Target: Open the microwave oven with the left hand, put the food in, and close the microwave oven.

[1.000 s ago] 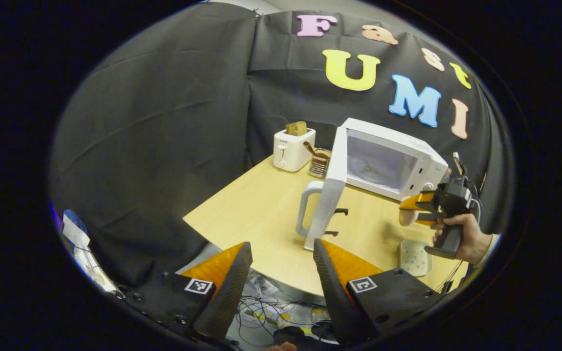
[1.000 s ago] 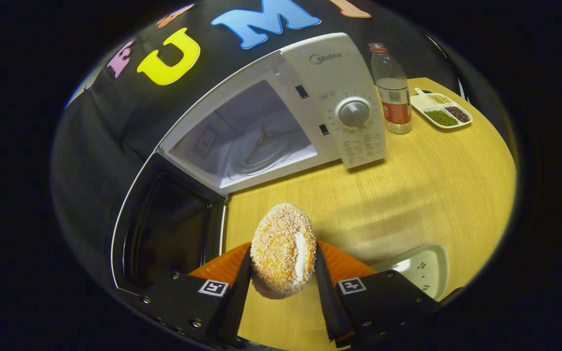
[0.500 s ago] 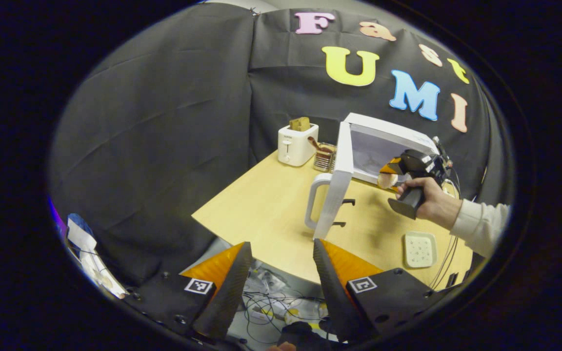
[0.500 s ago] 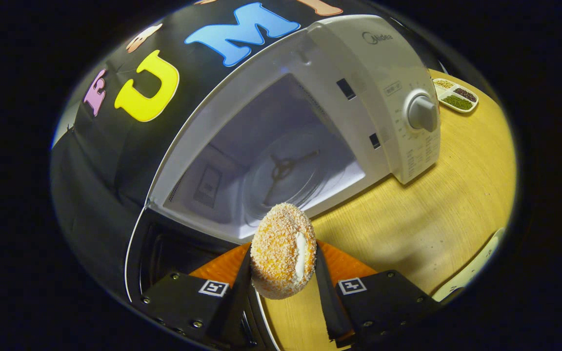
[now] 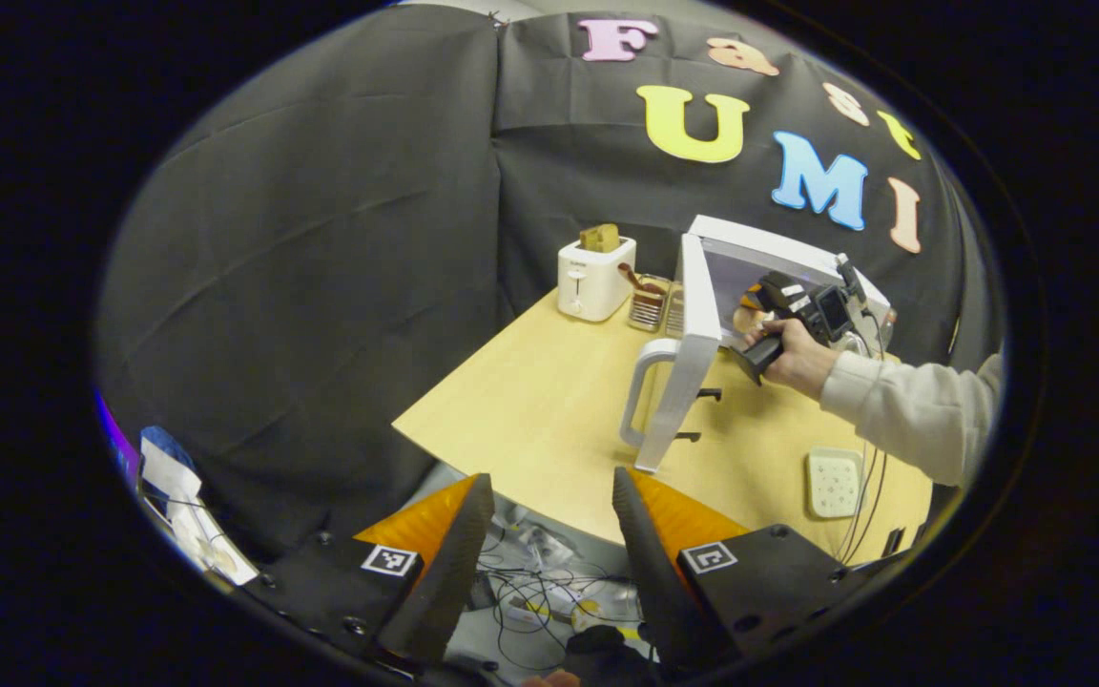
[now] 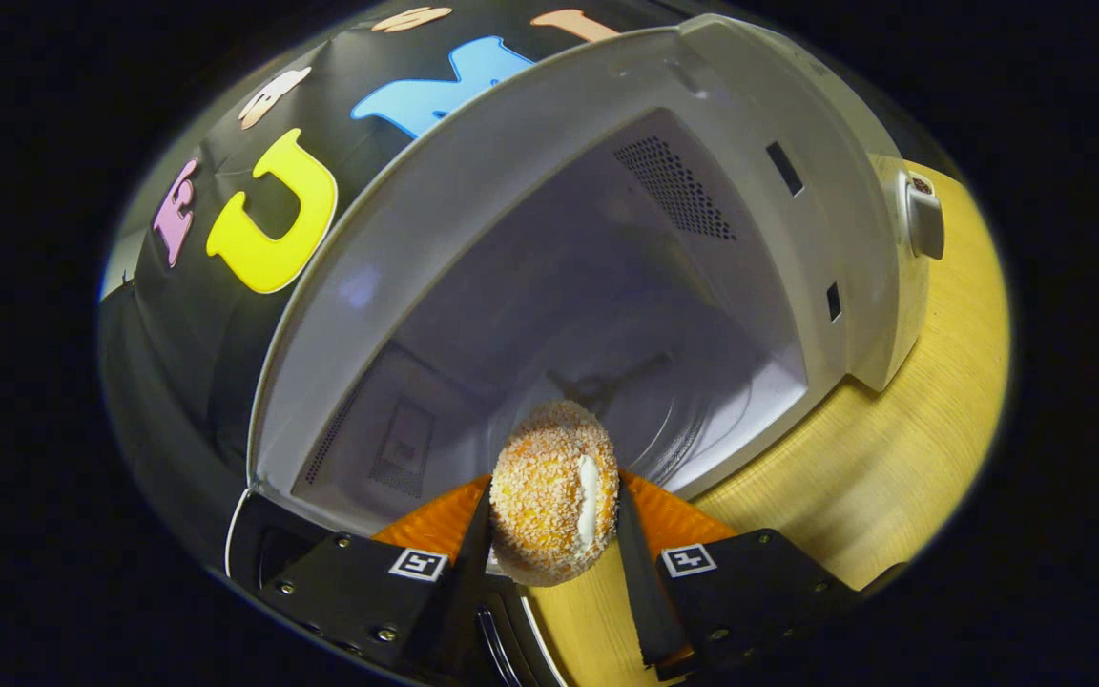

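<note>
In the right gripper view, your right gripper (image 6: 549,520) has its fingers pinching the crumb-coated food (image 6: 554,504), one finger pressed on each side, right at the mouth of the microwave oven (image 6: 530,191). Beyond it, at 12 o'clock, the cavity stands open, with the turntable floor just past the food. The control knob (image 6: 924,218) sits at 2 o'clock, and bare counter (image 6: 902,448) lies at 4 o'clock.

In the left gripper view, your left gripper (image 5: 549,534) hangs off the near edge of the counter, its fingers spread and empty. Farther off at 1 o'clock, the microwave door (image 5: 688,358) stands swung open. Your hand (image 5: 798,355) holds the right gripper at the opening. A toaster (image 5: 595,277) stands at 12 o'clock behind it.
</note>
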A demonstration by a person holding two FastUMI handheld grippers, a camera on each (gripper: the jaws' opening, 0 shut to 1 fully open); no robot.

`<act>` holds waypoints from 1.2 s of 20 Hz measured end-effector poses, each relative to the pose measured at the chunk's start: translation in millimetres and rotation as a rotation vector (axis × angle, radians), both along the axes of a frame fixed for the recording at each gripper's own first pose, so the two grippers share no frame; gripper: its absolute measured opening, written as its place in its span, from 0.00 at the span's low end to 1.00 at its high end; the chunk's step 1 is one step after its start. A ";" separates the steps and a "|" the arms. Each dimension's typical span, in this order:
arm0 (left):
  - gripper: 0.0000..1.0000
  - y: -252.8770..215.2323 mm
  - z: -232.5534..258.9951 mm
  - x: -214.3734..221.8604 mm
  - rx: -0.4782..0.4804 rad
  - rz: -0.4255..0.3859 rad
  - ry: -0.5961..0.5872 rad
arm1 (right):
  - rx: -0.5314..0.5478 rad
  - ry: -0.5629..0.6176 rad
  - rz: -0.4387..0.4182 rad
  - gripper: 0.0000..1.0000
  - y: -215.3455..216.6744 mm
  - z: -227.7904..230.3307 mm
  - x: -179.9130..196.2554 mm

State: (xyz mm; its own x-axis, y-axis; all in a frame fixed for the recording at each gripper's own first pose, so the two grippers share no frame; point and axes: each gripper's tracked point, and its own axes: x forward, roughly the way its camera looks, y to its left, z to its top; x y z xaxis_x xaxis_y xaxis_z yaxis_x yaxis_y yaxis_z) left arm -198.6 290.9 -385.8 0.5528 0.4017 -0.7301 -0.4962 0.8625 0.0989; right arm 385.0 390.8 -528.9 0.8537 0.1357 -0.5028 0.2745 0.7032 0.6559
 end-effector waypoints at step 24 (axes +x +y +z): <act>0.85 61.4 -17.3 46.0 -0.078 -0.081 -0.159 | -0.248 0.055 0.223 0.98 -12.5 32.8 -60.7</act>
